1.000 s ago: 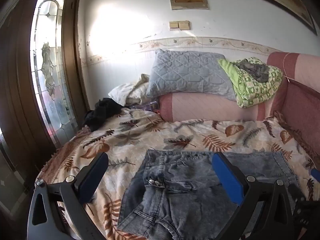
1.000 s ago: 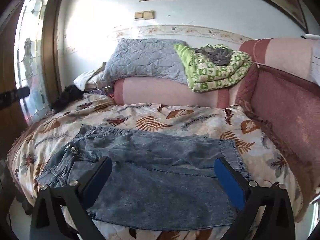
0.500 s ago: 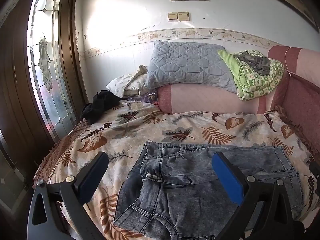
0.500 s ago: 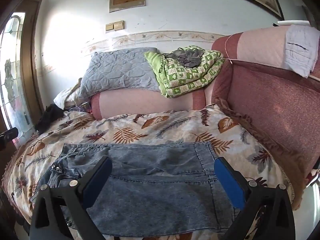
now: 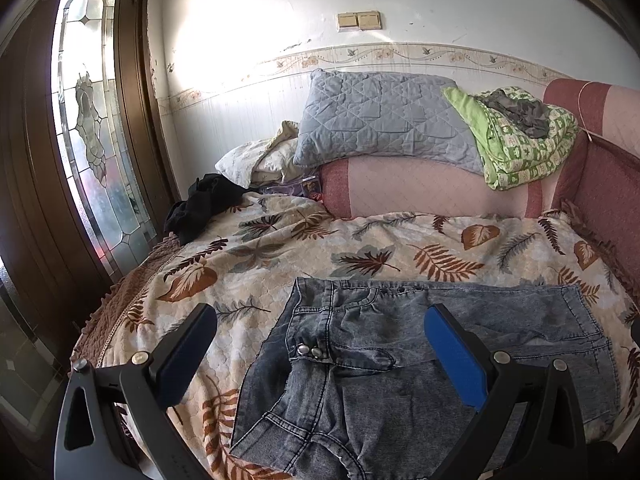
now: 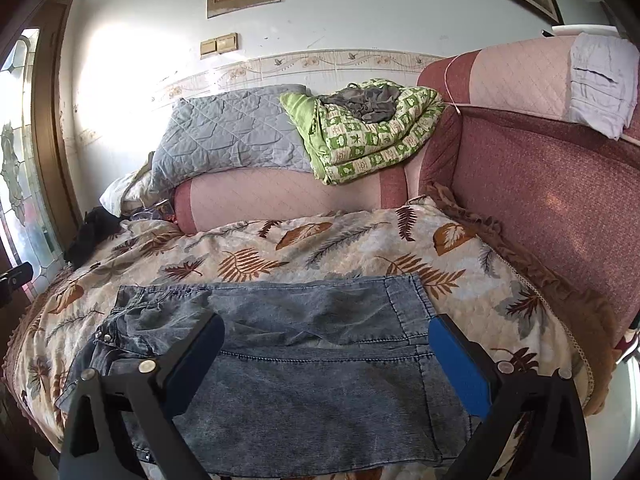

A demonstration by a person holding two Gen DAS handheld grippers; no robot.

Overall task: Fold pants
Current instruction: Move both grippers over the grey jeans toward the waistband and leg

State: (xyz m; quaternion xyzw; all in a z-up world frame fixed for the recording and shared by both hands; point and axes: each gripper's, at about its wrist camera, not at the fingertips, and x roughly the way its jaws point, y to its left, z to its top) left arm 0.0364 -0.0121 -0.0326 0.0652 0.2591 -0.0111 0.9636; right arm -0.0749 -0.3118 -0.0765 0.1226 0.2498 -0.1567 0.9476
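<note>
Denim pants (image 5: pixel 420 364) lie crosswise, waistband left; both grippers' fingers (image 5: pixel 454 354) spread, empty.

Ahead of me a leaf-print bedspread (image 5: pixel 280 264) covers the bed. At its far edge a pink bolster (image 5: pixel 432 192) carries a grey pillow (image 5: pixel 380 120) and a folded green blanket (image 5: pixel 520 148). Black clothing (image 5: pixel 200 204) lies near the glass door (image 5: pixel 92 140).

Left tongs (image 5: pixel 320 354) gape, empty, above denim pants (image 5: pixel 404 364)
</note>
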